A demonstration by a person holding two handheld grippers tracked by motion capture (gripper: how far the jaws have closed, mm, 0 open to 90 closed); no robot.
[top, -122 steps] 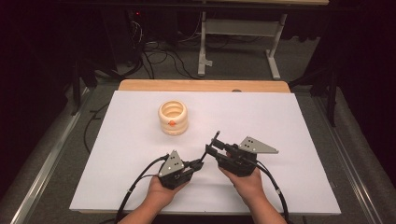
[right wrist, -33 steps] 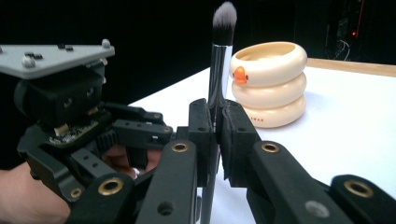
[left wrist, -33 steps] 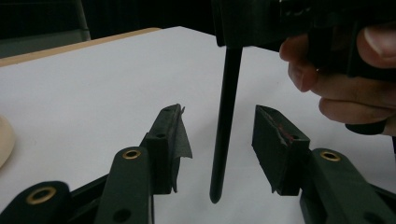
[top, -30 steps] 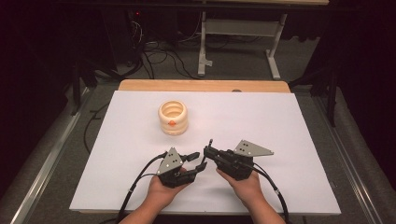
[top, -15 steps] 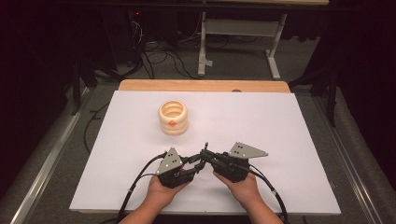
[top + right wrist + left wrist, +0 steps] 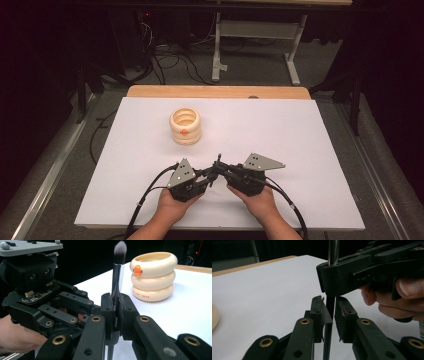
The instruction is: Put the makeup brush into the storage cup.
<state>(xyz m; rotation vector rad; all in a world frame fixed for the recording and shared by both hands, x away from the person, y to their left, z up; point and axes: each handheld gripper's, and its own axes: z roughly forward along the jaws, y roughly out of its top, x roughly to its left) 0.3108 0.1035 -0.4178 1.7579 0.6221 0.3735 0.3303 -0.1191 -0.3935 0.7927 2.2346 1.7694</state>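
Makeup brush (image 6: 117,277) held upright, bristles up, near the front middle of the counter (image 6: 310,135). Right gripper (image 6: 114,305) fingers pinching the metal ferrule. Left gripper (image 6: 329,312) fingers flanking the dark handle lower down, close around it; whether actually clamped, cannot tell. Probably mid-handover, or a two-handed hold before carrying. Likely left to do: dropping the brush into the cream ringed cup (image 6: 185,126), standing farther off to the left, open and unobstructed. Only the two grippers crowding each other.
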